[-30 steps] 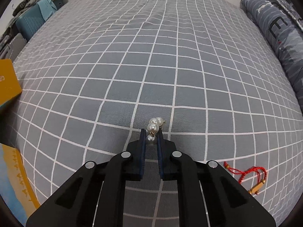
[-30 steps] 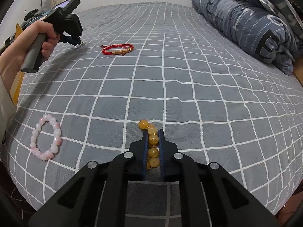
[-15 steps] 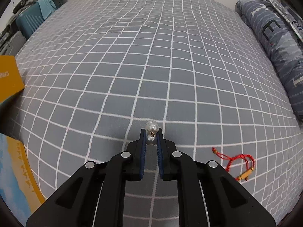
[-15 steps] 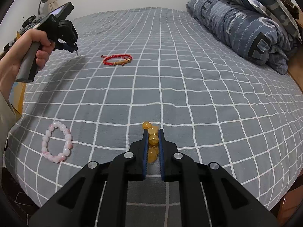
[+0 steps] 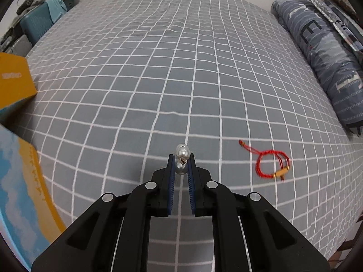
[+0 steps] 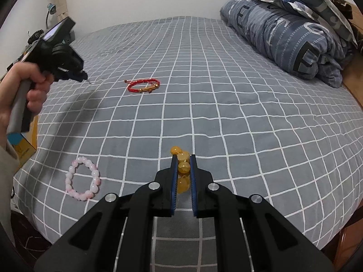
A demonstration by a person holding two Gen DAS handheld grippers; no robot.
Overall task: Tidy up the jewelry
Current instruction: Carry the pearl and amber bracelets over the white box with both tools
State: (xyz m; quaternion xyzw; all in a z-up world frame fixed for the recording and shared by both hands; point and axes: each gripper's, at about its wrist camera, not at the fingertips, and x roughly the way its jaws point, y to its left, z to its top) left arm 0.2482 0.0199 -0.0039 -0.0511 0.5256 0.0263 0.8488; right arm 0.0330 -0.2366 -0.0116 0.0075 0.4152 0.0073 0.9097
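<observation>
My left gripper (image 5: 181,158) is shut on a white pearl piece (image 5: 182,151) and holds it above the grey checked bed (image 5: 181,79). It also shows in the right wrist view (image 6: 84,77), held by a hand at the far left. My right gripper (image 6: 183,158) is shut on an amber bead bracelet (image 6: 183,166), also lifted off the bed. A red string bracelet (image 5: 271,165) lies to the right of the left gripper; it also shows in the right wrist view (image 6: 143,85). A pink bead bracelet (image 6: 82,178) lies near the bed's front left edge.
A yellow and blue box (image 5: 15,83) stands at the bed's left side, with its lid (image 5: 20,192) nearer me. A folded blue quilt (image 6: 285,36) lies along the right side. A teal suitcase (image 5: 38,25) stands beyond the far left corner.
Both grippers have risen away from the bed with their pieces. The left gripper has swung so the red string bracelet sits higher and farther in view.
</observation>
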